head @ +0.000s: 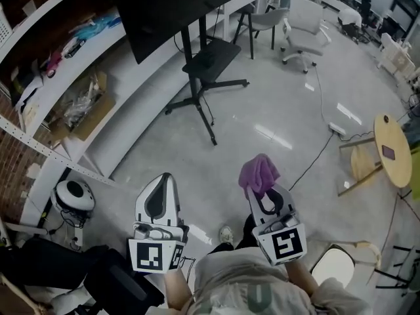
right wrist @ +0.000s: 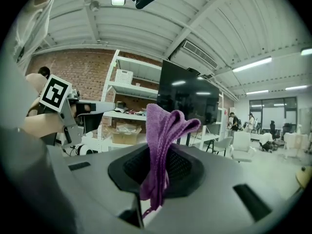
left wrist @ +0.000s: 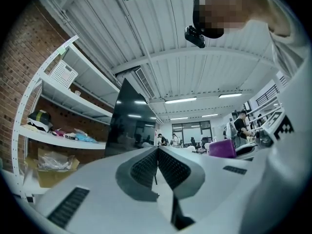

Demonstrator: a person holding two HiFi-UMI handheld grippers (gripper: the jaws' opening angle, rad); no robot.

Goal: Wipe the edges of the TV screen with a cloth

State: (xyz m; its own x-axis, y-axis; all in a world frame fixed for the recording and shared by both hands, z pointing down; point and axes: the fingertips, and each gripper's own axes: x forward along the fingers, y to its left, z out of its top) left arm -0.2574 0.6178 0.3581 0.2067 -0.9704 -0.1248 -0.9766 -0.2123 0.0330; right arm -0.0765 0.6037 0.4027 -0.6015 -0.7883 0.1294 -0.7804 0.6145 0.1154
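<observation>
A large black TV screen (head: 177,8) stands on a black rolling stand (head: 210,64) ahead of me, well beyond both grippers. It also shows as a dark panel, the TV screen (left wrist: 127,121) in the left gripper view and the TV screen (right wrist: 187,101) in the right gripper view. My right gripper (head: 262,192) is shut on a purple cloth (head: 257,174), which bunches up out of the jaws; the cloth (right wrist: 163,140) fills the middle of the right gripper view. My left gripper (head: 159,188) is shut and holds nothing; its pads (left wrist: 168,167) meet.
White shelving (head: 62,77) with boxes and clutter runs along the brick wall at left. A white office chair (head: 305,35) and a grey chair (head: 266,20) stand behind the TV. A round wooden table (head: 394,149) is at right. A cable (head: 315,159) crosses the floor.
</observation>
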